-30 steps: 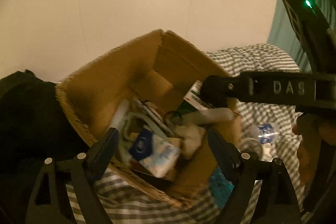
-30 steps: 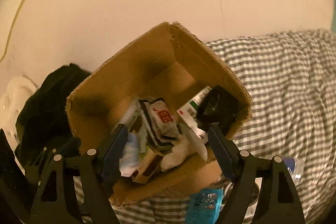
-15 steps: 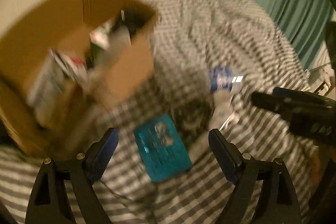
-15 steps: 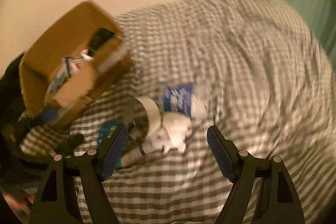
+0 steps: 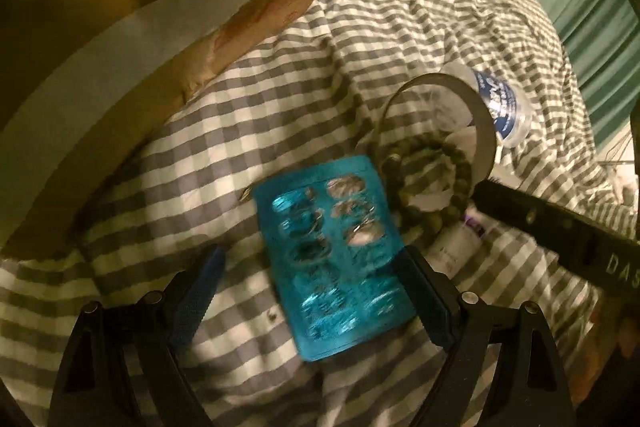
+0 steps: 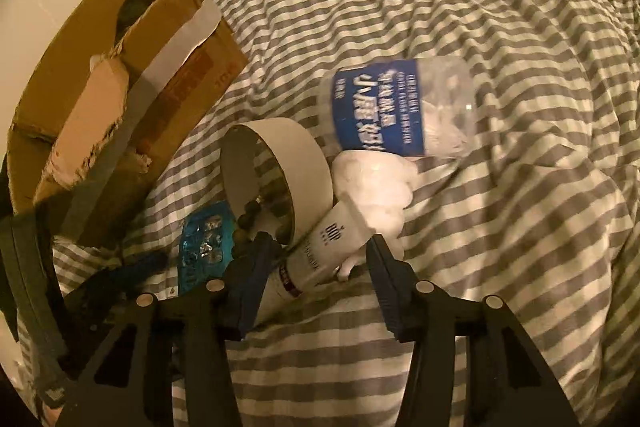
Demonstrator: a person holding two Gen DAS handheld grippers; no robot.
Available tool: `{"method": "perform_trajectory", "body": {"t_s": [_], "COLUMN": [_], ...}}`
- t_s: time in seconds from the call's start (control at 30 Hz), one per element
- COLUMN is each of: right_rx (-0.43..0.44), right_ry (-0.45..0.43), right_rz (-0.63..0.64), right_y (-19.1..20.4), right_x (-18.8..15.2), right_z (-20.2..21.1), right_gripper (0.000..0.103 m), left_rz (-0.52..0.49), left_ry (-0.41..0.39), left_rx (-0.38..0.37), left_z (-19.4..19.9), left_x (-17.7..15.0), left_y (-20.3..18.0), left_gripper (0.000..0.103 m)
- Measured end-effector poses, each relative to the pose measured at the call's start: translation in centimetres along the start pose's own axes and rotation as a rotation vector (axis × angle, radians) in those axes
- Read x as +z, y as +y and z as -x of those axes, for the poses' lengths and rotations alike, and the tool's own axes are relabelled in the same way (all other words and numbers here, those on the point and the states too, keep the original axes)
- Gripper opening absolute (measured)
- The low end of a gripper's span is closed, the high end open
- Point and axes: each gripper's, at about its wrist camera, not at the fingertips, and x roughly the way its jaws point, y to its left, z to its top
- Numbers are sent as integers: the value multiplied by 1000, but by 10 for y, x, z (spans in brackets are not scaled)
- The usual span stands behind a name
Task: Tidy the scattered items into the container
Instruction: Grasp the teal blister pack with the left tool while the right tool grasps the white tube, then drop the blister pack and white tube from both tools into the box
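Teal foil blister pack [image 5: 334, 259] (several pockets burst) between parted left fingers [image 5: 424, 299].

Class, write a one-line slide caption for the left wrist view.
Open left gripper poised over a teal blister pack on checked bedding, beside a bead bracelet and cardboard box.

Black gripper [image 5: 312, 291] frames — blue pads [image 5: 426, 301]
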Motion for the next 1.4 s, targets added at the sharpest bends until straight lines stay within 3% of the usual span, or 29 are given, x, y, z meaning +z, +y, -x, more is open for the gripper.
{"method": "perform_trajectory", "body": {"t_s": [0.03, 0.1, 0.17, 0.23, 0.37, 0.57, 0.73, 0.87, 0.93, 1.07, 1.23, 1.4], "right_rx": [6, 64, 95, 103, 171, 144, 65, 30, 37, 14, 53, 41], "right_ry": [-1, 15, 60, 88, 99, 75, -7, -72, -87, -131, -170, -160], "right_rz": [1, -24, -35, -37, -113, -9, 56, 63, 69, 152, 256, 414], "right_y": [2, 3, 8, 10, 1, 14, 11, 5, 7, 29, 75, 142], "right_x": [0, -2, -5, -9, -12, -8, -1, 11, 16, 24, 48, 73], "right_z": [0, 0, -7, -18, -29, -16, 25, 64, 81, 110, 136, 130], "right_gripper": [47, 25, 25, 25, 24, 19, 15, 14, 14, 14, 14, 14], "left_rz": [-4, -13, -27, -39, -40, -56, -103, -153, -198, -237, -164, -41], "left_ry": [-3, -4, -13, -18, -20, -12, -30, -86, -161, -281, -414, -462], "left_rx": [-4, -8, -1, -9, -48, -46, -24, -28, -47, 11, 69, 132], "left_z": [-2, -5, -7, -10, -10, -7, 8, 33, 58, 108, 169, 191], "left_x": [0, 0, -1, -3, 1, 1, 2, 6, 10, 25, 48, 63], "left_y": [-3, -7, -9, -9, -8, -11, -26, -46, -55, -57, -19, 33], "left_gripper": [90, 90, 90, 81, 75, 73, 73, 73, 73, 73, 73, 73]}}
